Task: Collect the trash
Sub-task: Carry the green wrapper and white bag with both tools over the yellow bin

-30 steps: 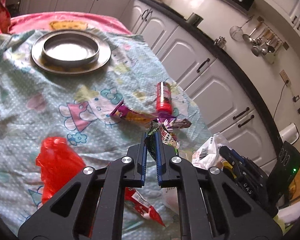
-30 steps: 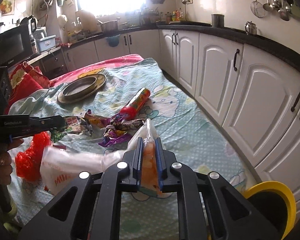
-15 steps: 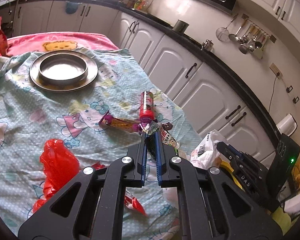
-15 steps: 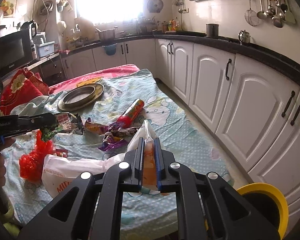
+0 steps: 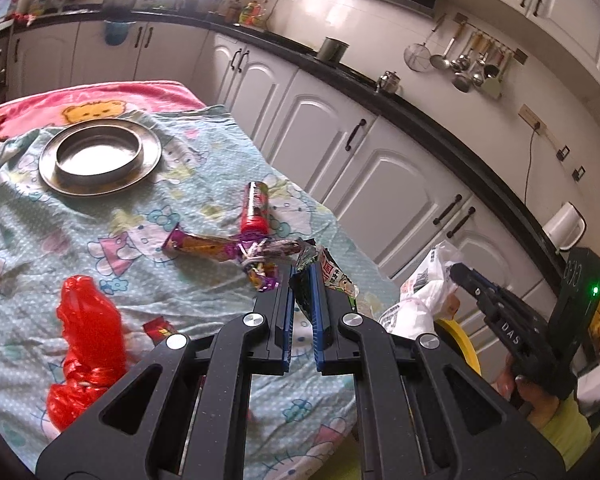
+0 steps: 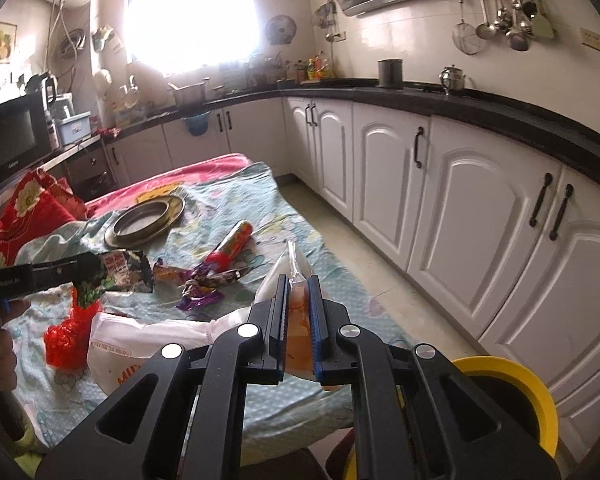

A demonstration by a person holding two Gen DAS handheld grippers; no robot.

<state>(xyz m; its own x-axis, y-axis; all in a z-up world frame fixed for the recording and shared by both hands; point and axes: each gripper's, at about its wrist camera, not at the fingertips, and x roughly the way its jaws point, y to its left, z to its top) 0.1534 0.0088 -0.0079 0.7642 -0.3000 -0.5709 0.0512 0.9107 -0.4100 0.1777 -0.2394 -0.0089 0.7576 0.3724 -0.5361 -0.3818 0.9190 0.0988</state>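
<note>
While its jaws pinch a crumpled green-and-black wrapper (image 5: 314, 276), the left gripper (image 5: 303, 292) hangs above the near edge of the cartoon-print cloth (image 5: 32, 220) — and the white plastic bag (image 6: 168, 340) it presumably must feed lies off to its right, held by the other hand. That right gripper (image 6: 299, 308) is clamped on the bag's bunched rim, its blue pads (image 6: 315, 320) pressed flat against the plastic, the bag body slumping down-left of them onto the cloth. Seen from the right wrist, the wrapper dangles well to the left of the bag and above it, apart from it; the left hand is the nearer carrier, so the drop likely turns on bringing wrapper over bag mouth. Farther out on the cloth wait more litter — a purple wrapper (image 5: 204, 245), a red tube (image 5: 255, 208) lying lengthwise away from the fingers, red cellophane (image 5: 86, 344) — and beyond them a steel plate (image 5: 100, 156).
</note>
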